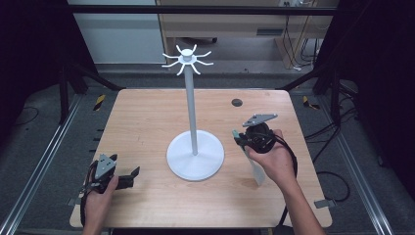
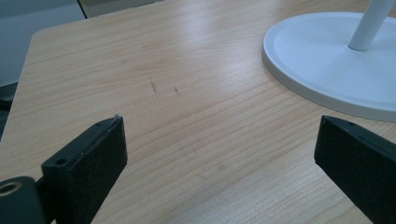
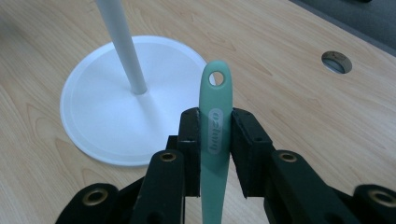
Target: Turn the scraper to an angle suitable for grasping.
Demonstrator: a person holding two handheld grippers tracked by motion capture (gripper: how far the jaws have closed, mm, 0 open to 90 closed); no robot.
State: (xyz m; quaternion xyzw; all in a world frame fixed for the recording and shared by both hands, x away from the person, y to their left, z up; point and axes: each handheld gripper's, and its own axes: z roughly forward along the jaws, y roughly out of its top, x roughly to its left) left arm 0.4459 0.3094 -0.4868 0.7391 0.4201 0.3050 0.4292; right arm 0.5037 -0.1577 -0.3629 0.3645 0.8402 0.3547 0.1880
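In the right gripper view the mint-green handle (image 3: 215, 126) runs off the bottom edge, so its working end is cut off there. In the high view that lower end hangs as a pale, see-through blade (image 1: 257, 172) under the person's right hand (image 1: 274, 159), too faint to name the utensil for sure. The print on the handle is too blurred to read. The left claw's (image 2: 219, 154) body lies outside the left gripper view, where just two black jaw tips rise from the bottom corners.

The right claw (image 3: 215, 140) is pinching the handle, one pad pressed on each side, with the handle's hanging hole (image 3: 217, 78) standing up clear above the pads. It is held above the tabletop (image 1: 147, 117), just to the right of the white stand's round base (image 1: 195, 155). The stand's pole (image 1: 191, 105) rises to a ring of hooks (image 1: 187, 59) at the top.

The left claw is spread wide with nothing between its jaws, low over bare wood near the tabletop's front left corner, well apart from the base.
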